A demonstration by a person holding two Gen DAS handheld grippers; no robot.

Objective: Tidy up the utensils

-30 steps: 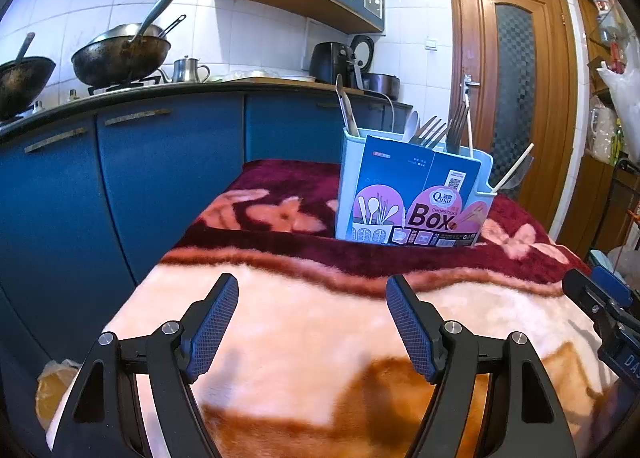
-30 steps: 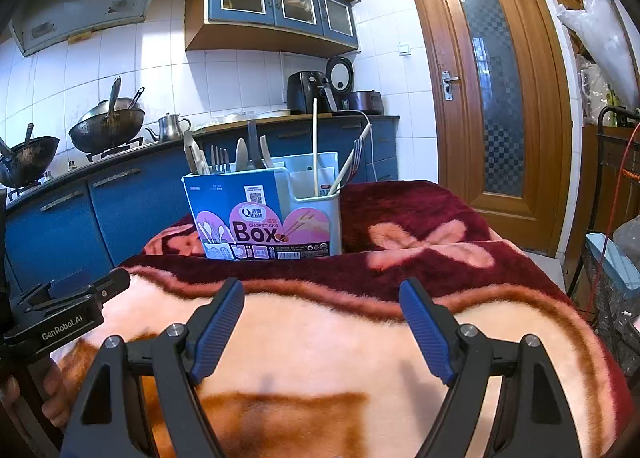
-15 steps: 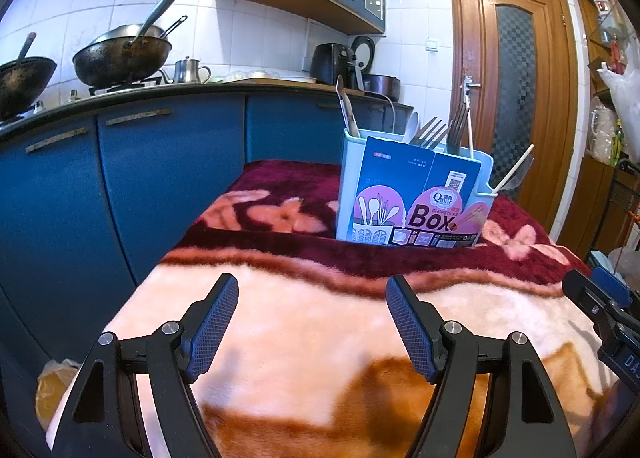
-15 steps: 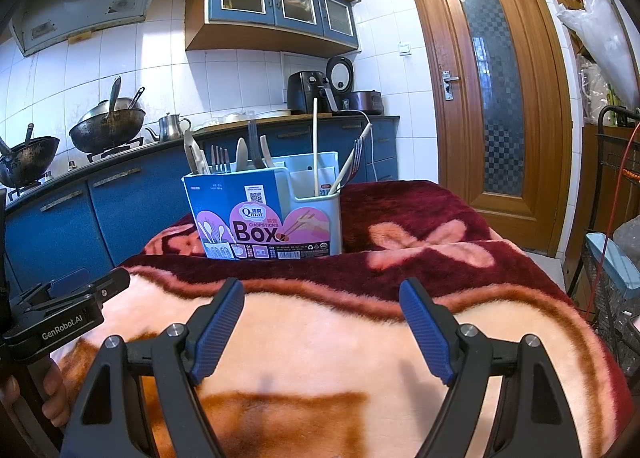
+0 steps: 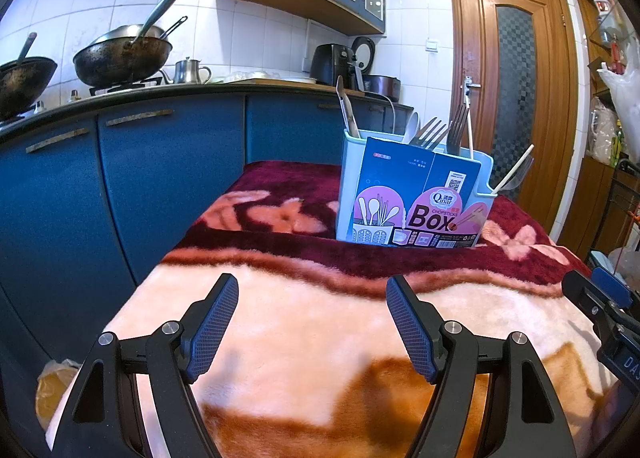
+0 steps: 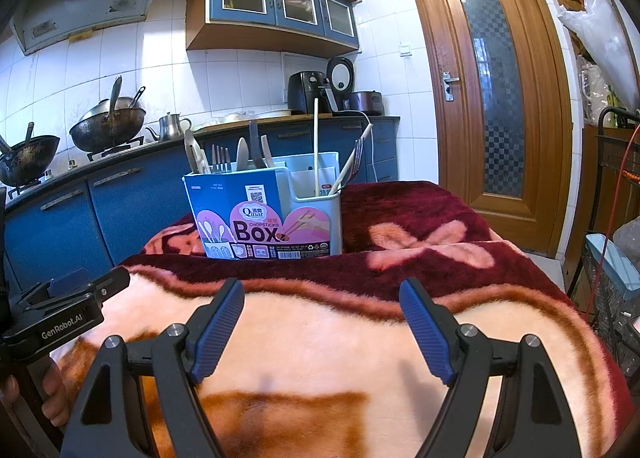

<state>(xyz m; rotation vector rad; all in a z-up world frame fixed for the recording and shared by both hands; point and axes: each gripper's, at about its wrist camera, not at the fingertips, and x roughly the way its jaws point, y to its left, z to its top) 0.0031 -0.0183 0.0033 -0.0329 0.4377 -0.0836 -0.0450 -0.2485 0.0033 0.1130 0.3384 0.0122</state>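
A light blue utensil holder [image 5: 412, 198] with a "Box" label stands upright on the far dark-red part of a blanket-covered table [image 5: 304, 322]; it also shows in the right wrist view [image 6: 268, 214]. Forks [image 5: 434, 132], spoons, knives and chopsticks [image 6: 316, 146] stand in its compartments. My left gripper [image 5: 312, 322] is open and empty, low over the near pale part of the blanket, well short of the holder. My right gripper [image 6: 322, 328] is open and empty, beside it to the right.
Blue kitchen cabinets [image 5: 168, 170] with woks [image 5: 120, 58] and a kettle on the counter run along the left and back. A wooden door [image 6: 496, 98] stands at the right. A wire rack [image 6: 612, 270] and bags are at the far right, off the table's edge.
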